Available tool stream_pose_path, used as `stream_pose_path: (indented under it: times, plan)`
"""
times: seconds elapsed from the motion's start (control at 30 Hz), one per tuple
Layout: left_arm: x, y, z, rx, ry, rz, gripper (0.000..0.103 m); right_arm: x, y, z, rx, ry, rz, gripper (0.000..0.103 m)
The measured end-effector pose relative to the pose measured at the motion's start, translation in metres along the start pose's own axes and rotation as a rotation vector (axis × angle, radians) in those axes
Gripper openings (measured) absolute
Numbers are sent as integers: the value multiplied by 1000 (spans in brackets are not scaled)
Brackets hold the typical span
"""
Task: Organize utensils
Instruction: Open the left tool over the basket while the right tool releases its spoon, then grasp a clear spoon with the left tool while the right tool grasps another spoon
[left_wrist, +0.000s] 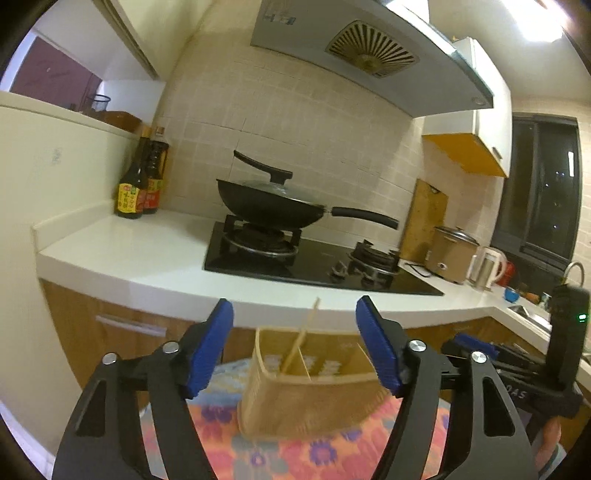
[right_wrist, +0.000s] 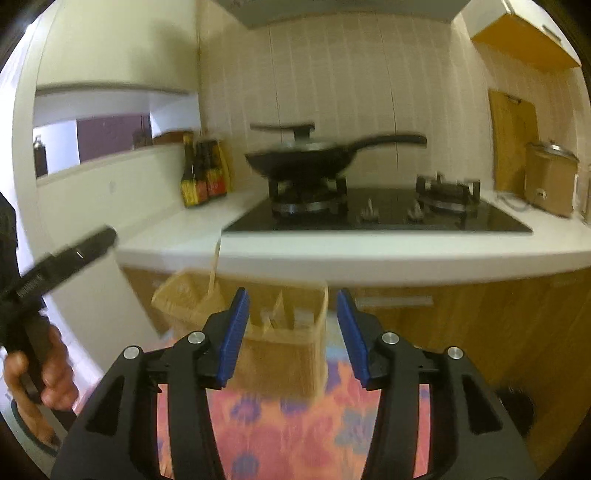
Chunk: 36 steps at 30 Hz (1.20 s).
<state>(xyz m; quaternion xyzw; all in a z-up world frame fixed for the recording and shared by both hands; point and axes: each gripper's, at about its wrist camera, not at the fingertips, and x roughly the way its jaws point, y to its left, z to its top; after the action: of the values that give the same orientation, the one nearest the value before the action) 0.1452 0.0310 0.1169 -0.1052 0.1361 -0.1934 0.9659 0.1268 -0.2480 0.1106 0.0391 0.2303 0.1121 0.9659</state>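
A tan utensil holder (left_wrist: 306, 391) with inner dividers stands on a floral cloth (left_wrist: 295, 454). One chopstick (left_wrist: 301, 338) leans upright in it. My left gripper (left_wrist: 293, 343) is open and empty, its blue pads on either side of the holder and in front of it. In the right wrist view the holder (right_wrist: 280, 347) sits just ahead of my right gripper (right_wrist: 291, 332), which is open and empty. The chopstick (right_wrist: 214, 266) stands at the holder's left end. The view is blurred.
A white counter (left_wrist: 147, 254) carries a black hob (left_wrist: 317, 258) with a lidded wok (left_wrist: 273, 203), sauce bottles (left_wrist: 138, 184) at the left, a rice cooker (left_wrist: 452, 251) and kettle (left_wrist: 485, 267) at the right. Wooden cabinets stand below. The other handle shows at far right (left_wrist: 565, 343).
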Motion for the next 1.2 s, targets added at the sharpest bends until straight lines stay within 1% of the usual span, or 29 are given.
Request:
stream_pose_path:
  times: [0.07, 0.2, 0.27, 0.37, 0.47, 0.5, 0.57, 0.63, 0.67, 0.7, 0.77, 0.8, 0.9, 1.0, 1.1, 1.13, 1.17, 1.2]
  plan:
    - [-14, -2, -4, -4, 23, -6, 69, -14, 0, -13, 13, 55, 10, 45]
    - [-50, -10, -20, -2, 66, -33, 70, -38, 1, -40, 36, 126, 19, 45]
    - [-68, -12, -34, -3, 79, -44, 72, -49, 2, -55, 47, 159, 18, 45]
    - [-91, -13, -58, -10, 119, -46, 72, -59, 0, -78, 79, 214, 26, 45]
    - [-103, -14, -81, -3, 206, -36, 72, -61, 0, -96, 112, 295, 3, 45]
    - [-105, -14, -86, 1, 229, -21, 71, -59, -2, -104, 126, 338, -23, 45]
    - [-106, -13, -97, 2, 286, -4, 70, -58, -3, -113, 152, 378, -32, 45]
    - [-102, -11, -112, -9, 364, -2, 69, -57, -6, -124, 192, 418, 3, 45]
    - [-98, -10, -121, -14, 418, -1, 64, -55, -6, -127, 202, 431, 10, 45]
    - [-96, -10, -128, -16, 450, -1, 61, -54, -6, -131, 206, 447, 9, 45]
    - [-91, -9, -142, -13, 521, -4, 60, -52, -3, -139, 199, 475, -2, 45]
    - [-87, -10, -150, -13, 565, -6, 57, -51, -2, -143, 196, 489, -3, 45]
    - [-77, -11, -169, -39, 667, -47, 55, -50, 0, -154, 187, 533, -5, 45]
    - [-69, -14, -181, -44, 729, -67, 53, -55, -2, -164, 191, 561, -8, 45]
    - [-60, -18, -191, -42, 770, -57, 46, -56, -8, -176, 227, 593, 6, 45]
    - [-59, -20, -193, -43, 779, -52, 45, -56, -7, -179, 224, 602, 3, 43]
    - [-56, -20, -197, -42, 789, -41, 42, -55, -7, -181, 218, 605, -1, 37]
    - [-55, -21, -198, -39, 794, -34, 39, -55, -5, -182, 211, 610, -4, 35]
